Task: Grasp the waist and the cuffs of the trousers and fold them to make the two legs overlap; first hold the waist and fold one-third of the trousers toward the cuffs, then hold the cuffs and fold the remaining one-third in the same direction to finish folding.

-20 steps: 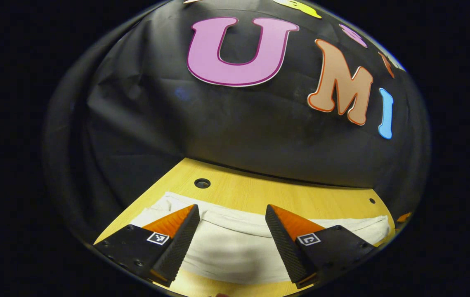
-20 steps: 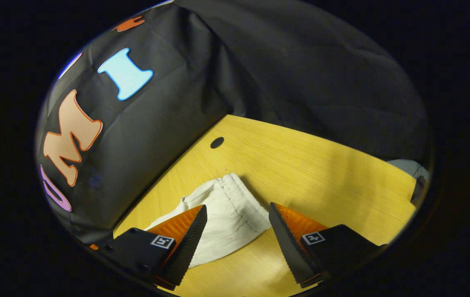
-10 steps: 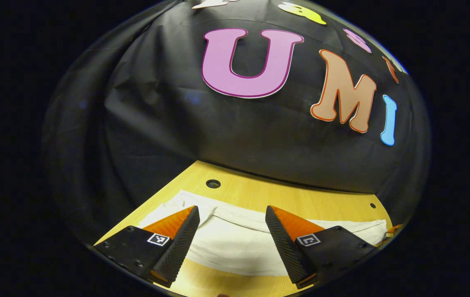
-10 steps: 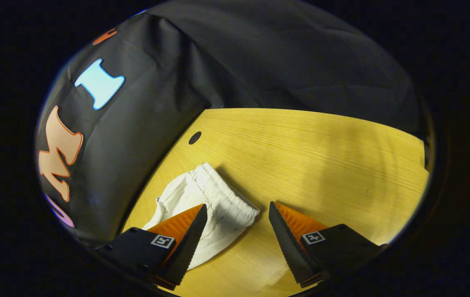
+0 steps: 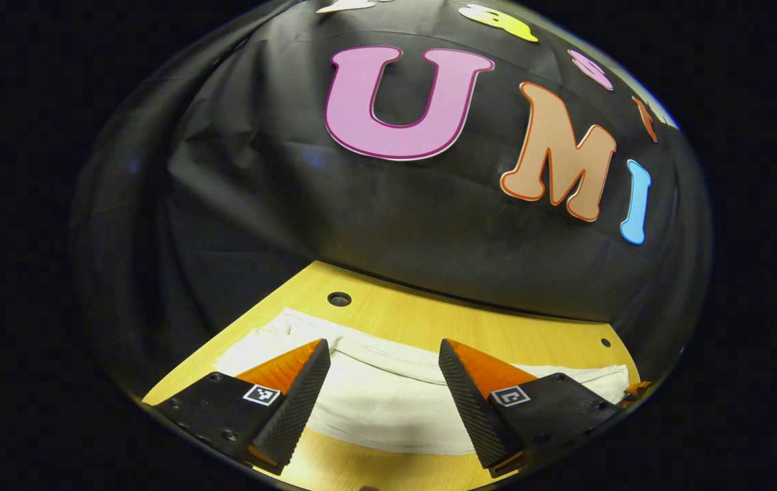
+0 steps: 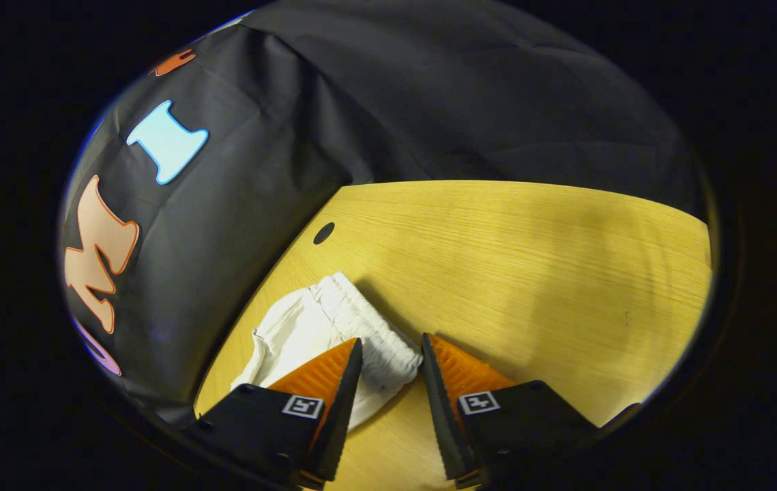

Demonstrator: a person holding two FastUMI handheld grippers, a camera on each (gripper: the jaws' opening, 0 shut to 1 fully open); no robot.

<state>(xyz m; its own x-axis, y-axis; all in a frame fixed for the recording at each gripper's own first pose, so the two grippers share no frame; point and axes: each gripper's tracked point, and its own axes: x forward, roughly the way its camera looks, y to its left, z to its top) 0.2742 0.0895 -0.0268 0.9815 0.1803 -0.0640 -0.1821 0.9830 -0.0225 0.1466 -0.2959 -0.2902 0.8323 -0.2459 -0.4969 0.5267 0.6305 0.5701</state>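
While the white trousers (image 5: pixel 381 402) lie flat on the yellow table (image 5: pixel 429 320), the left gripper (image 5: pixel 383 351) hangs over them with fingers spread wide. From the right gripper view, the right gripper (image 6: pixel 388 346) is partly closed around the gathered waist (image 6: pixel 368 327), not pinching it.

Open wooden tabletop (image 6: pixel 531 259) is seen to the right of the white trousers (image 6: pixel 306 327), whereas passage behind and to their left is closed off by the black cloth wall (image 6: pixel 224 225), which meets the table edge just beside the garment.
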